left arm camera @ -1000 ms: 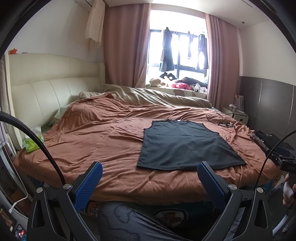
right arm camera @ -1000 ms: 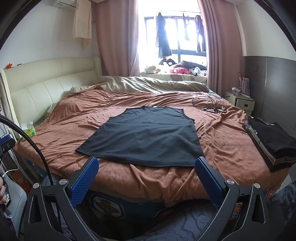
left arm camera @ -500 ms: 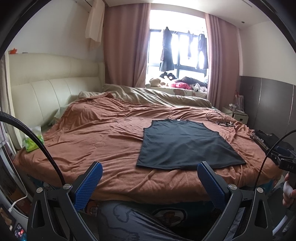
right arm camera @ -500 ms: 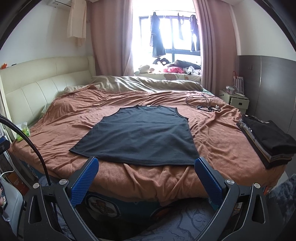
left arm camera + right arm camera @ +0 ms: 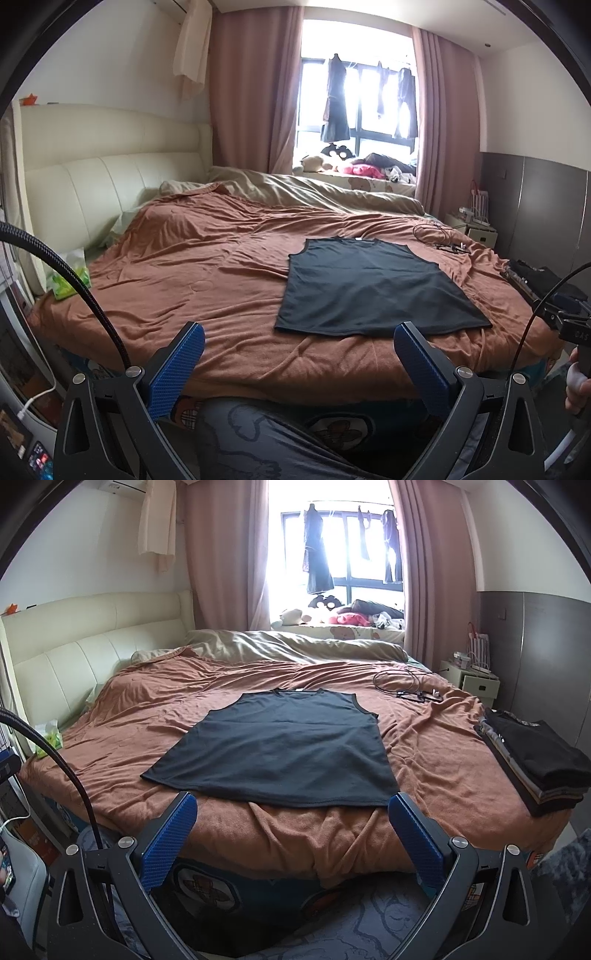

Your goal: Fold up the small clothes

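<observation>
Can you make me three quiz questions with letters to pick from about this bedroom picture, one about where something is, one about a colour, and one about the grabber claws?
1. Where is the stack of folded dark clothes?
A. At the right edge of the bed
B. On the windowsill
C. On the floor

2. What colour is the bedspread under the flat black sleeveless top?
A. White
B. Rust brown
C. Green

3. How are the left gripper and the right gripper standing?
A. Both shut on the top
B. One open, one shut
C. Both open, holding nothing

Answers: 1 A, the stack sits on the bedspread's right edge in the right wrist view. 2 B, brown fabric shows all around the top. 3 C, each pair of blue fingers is spread wide, short of the top's hem.
</observation>
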Tool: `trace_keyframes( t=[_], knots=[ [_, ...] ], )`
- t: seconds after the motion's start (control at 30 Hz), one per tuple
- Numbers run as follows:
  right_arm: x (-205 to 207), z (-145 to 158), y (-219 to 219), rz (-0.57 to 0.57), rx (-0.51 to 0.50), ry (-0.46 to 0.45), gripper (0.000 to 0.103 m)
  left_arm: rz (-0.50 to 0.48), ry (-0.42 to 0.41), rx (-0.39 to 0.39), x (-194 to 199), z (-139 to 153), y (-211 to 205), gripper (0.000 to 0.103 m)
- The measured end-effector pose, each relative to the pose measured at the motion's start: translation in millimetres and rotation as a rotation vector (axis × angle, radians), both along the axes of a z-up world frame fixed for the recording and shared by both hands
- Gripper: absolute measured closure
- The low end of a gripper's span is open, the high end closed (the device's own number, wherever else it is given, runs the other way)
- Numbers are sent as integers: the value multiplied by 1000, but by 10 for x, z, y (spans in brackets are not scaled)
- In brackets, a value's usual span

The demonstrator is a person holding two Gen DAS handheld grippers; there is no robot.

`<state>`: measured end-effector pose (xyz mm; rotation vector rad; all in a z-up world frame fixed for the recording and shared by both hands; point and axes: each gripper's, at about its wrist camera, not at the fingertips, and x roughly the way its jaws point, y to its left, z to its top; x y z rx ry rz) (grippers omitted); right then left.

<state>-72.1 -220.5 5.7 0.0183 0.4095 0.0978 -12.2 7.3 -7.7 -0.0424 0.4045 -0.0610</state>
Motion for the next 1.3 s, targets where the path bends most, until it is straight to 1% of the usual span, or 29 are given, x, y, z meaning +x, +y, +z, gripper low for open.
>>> trace_keyframes(
  t=[0.4,0.63,0.73,0.8,0.87,0.93,1.07,1.13,1.3],
  knots=[
    [-5,2,-10,9,3,-2,0,-3,6,-5,41,-15,0,0],
    [59,-18,-25,18,6,1,0,-1,9,-4,97,-40,-2,0],
    [95,-19,-12,17,-15,1,0,2,15,0,150,-57,-1,0],
    [151,-24,-21,18,-20,10,0,-1,23,-5,213,-78,6,0],
    [239,-46,-76,15,2,27,0,-12,39,-14,314,-117,12,0],
    [349,-77,-150,0,23,54,0,-11,56,-13,415,-166,23,0],
    [609,-168,-282,-34,37,110,0,-24,99,-36,667,-276,56,1],
    [731,-185,-318,-43,42,128,0,-21,115,-37,783,-324,64,5],
    [1011,-200,-429,-74,61,161,0,-26,193,-53,1172,-488,92,25]
  ],
)
